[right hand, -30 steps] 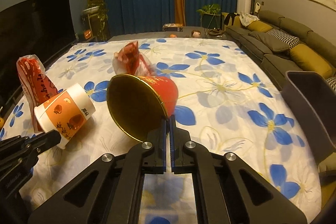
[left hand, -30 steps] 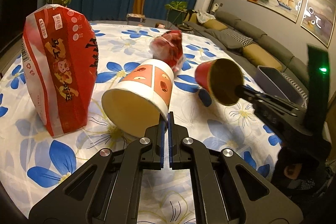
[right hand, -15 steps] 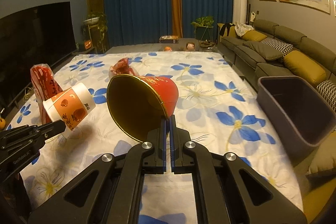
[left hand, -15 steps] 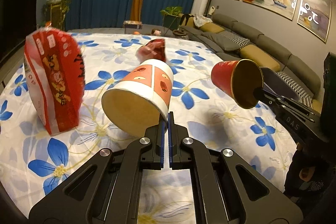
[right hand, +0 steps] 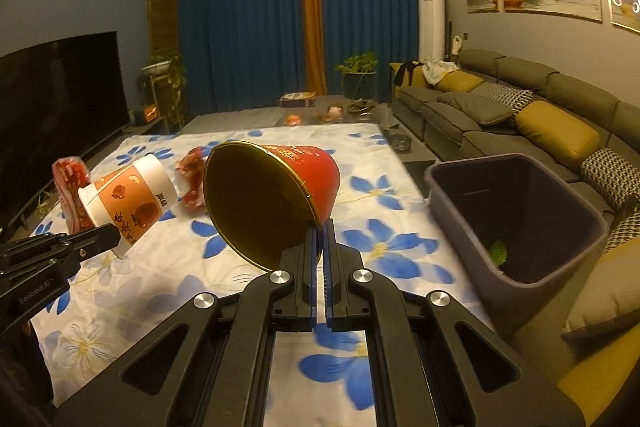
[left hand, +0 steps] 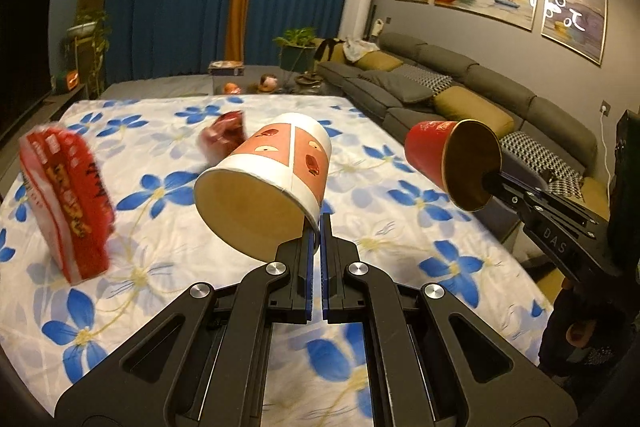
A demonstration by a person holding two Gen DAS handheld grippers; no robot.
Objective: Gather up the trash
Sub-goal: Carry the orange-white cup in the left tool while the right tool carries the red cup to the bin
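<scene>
Trash in hand first: white-and-orange paper cup (left hand: 276, 179) pinched by its rim in the left gripper (left hand: 315, 239), jaws nearly together w/ only the thin cup wall between; red cup w/ gold lining (right hand: 276, 195) pinched the same way at its lower rim by the right gripper (right hand: 319, 235), also narrow. Both cups hang clear of the flowered cloth (right hand: 380, 195), not touching it. Orientation: each cup's long axis lies roughly level, slightly tilted, mouth toward the camera and base pointing to the far side; from the left wrist view the red cup's (left hand: 448, 159) mouth faces near-left. Bin (right hand: 516, 211), grey, sits off the right edge of the cloth, near the sofa (right hand: 500, 107), w/ a small green scrap at its bottom. Step in hand, as I judge it: carry both cups over to the bin. To do it well: keep the pinch firm, since a rim grip is thin and a cup could swing or slip; bring each mouth-down over the bin opening before letting go; take the right one first, as it's nearer. Left on the cloth: a red snack bag (left hand: 68, 203) standing at far left, blurred, and a crumpled red wrapper (left hand: 224, 135) just behind the paper cup.
</scene>
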